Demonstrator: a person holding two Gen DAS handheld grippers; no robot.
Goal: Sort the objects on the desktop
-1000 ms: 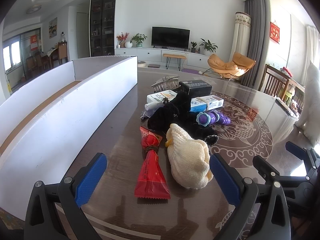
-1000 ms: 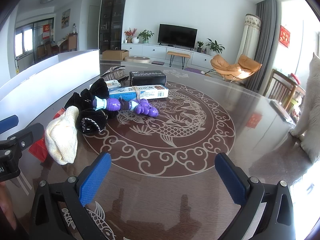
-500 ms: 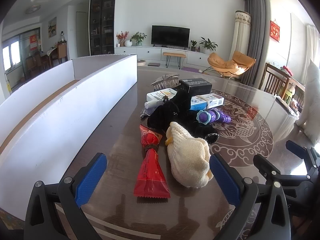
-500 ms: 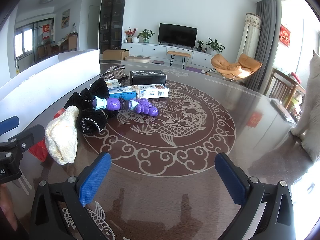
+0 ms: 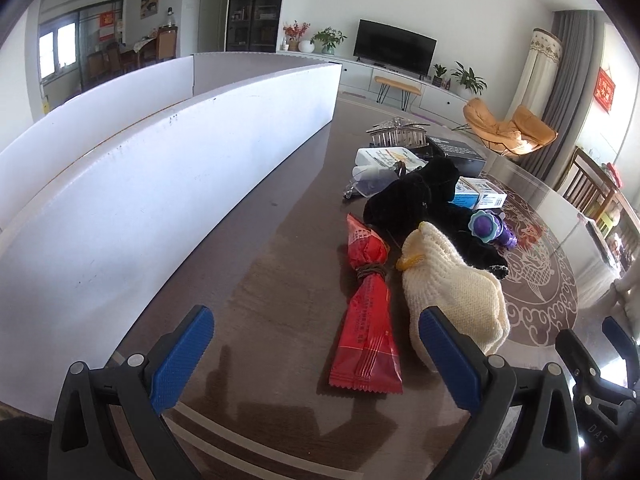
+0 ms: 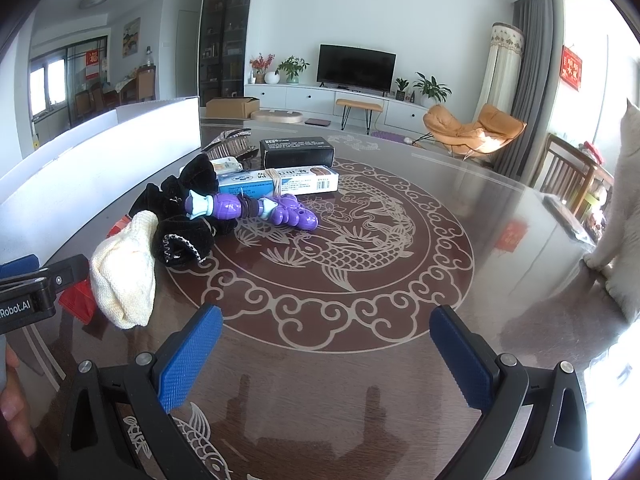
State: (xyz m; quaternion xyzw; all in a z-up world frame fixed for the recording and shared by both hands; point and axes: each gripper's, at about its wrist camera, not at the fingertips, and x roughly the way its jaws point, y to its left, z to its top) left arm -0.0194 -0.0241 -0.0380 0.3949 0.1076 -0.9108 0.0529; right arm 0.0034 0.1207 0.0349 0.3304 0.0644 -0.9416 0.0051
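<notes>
"Robot.AI" on left gripper (image 6: 24, 276) (jaws apart), red packet (image 5: 366, 312) print perhaps Chinese

tabletop (image 6: 500, 216): glossy dark brown, pale carp-and-cloud line pattern in a ring
snack packet (image 5: 366, 312): red, small printed text
knit glove (image 5: 452, 296): cream, yellow cuff edge
plush cloth (image 5: 416, 196): black
toy (image 6: 248, 208): purple, pale blue ends
long carton (image 6: 280, 182): white and blue
box (image 6: 297, 151): black, white lettering
bin wall (image 5: 160, 184): white
left gripper (image 5: 316, 356) pads: blue, black frame
right gripper (image 6: 326, 356) pads: blue, black frame
</notes>
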